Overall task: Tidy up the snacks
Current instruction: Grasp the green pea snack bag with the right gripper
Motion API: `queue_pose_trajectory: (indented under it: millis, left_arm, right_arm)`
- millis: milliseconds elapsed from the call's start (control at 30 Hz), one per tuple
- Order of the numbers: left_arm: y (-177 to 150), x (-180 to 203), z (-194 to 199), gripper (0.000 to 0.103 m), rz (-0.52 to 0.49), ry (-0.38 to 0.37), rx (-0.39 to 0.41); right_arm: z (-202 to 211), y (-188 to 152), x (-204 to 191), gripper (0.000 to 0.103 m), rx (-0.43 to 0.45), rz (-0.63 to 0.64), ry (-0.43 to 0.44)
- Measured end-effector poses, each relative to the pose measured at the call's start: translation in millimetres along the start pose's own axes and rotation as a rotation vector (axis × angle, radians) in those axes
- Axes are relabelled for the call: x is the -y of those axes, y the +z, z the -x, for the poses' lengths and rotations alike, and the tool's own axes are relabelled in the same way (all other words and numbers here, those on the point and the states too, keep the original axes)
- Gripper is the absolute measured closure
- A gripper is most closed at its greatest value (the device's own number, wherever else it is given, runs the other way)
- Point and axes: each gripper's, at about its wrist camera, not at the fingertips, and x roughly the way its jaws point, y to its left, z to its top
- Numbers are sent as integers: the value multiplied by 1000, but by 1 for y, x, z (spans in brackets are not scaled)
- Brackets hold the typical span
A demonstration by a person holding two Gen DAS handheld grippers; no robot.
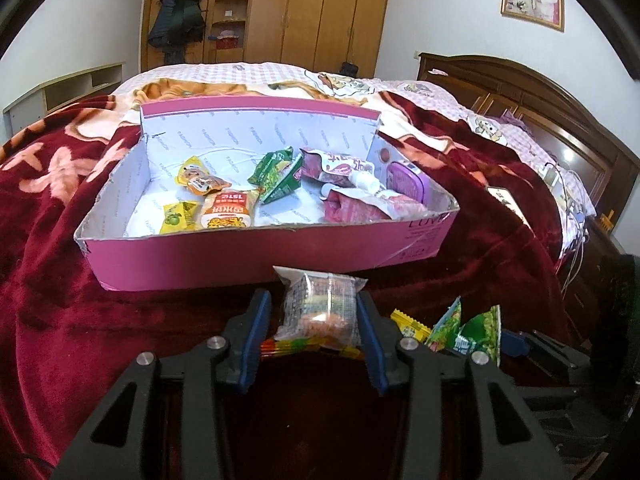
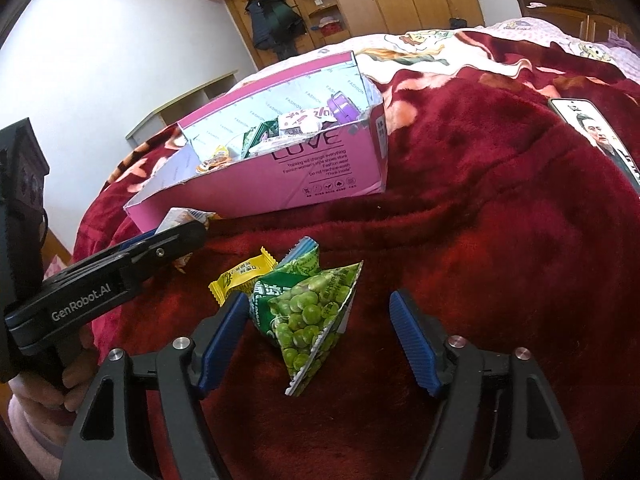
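The clear snack packet (image 1: pixel 320 308) was a small see-through pouch with crimped ends, pale printed wrapping and orange pieces showing at its lower part. It sat pinched between the blue pads (image 1: pixel 257 340) of the left hand-held gripper (image 1: pixel 314 320), whose jaws were closed in on its two sides, just in front of the near wall of the pink box (image 1: pixel 256 256). The green pea packet (image 2: pixel 316 316) — a triangular pouch with a window full of round green peas — lay on the red blanket (image 2: pixel 480 240) between the fingers of the right hand-held gripper (image 2: pixel 320 344), which stood wide apart and gripped nothing; its left pad sat just beside the pouch, the right pad well clear. A yellow candy wrapper (image 2: pixel 240 278) lay touching the pea packet on its far-left side. Inside the box lay more snacks — a yellow sachet (image 1: pixel 178 218), a green packet (image 1: pixel 276 176), pink spouted pouches (image 1: pixel 340 168) and a purple tin (image 1: pixel 406 182)
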Motion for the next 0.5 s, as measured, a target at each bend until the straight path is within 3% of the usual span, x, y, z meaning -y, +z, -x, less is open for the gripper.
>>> queue_pose_trajectory:
  millis: [200, 500]
  left_arm:
    - [0, -3, 3, 58, 9, -12, 1]
    - [0, -9, 15, 58, 24, -25, 29]
  right_arm:
    - [2, 0, -5, 55, 11, 5, 15]
    - [9, -1, -7, 61, 41, -4, 4]
